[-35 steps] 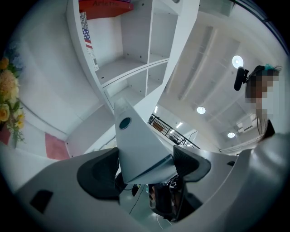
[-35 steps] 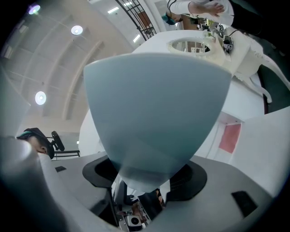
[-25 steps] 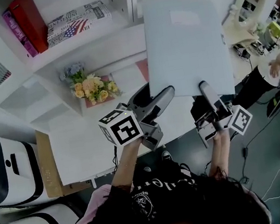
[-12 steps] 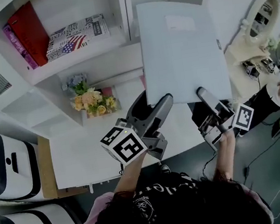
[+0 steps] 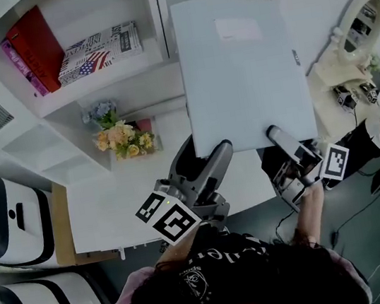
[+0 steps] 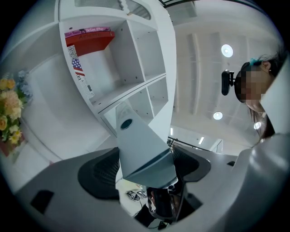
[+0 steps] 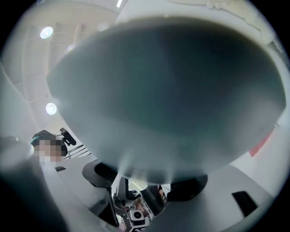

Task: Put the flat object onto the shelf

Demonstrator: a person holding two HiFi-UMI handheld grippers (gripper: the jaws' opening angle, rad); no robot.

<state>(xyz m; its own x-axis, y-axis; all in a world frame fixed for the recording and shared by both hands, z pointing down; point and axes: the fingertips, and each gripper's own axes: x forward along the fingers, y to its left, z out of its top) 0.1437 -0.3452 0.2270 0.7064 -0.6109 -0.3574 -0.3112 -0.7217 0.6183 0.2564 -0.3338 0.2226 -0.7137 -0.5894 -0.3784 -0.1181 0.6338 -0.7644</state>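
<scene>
Flat folder (image 5: 241,68) held up before the shelf (image 5: 134,59), not yet placed.
Head view: left claw (image 5: 208,150) and right claw (image 5: 274,133) each grip its near edge; left gripper view: pads clenched on the folder's corner, shelf bays beyond; right gripper view: clamped likewise, folder filling everything ahead; next, I reckon, line it up with an open bay and slide it in.

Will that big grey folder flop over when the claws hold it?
Probably stiff: the folder looks flat though the left claw and right claw pinch only its near edge. Likely light, since two grips carry it. Its smooth cover might slip.
</scene>
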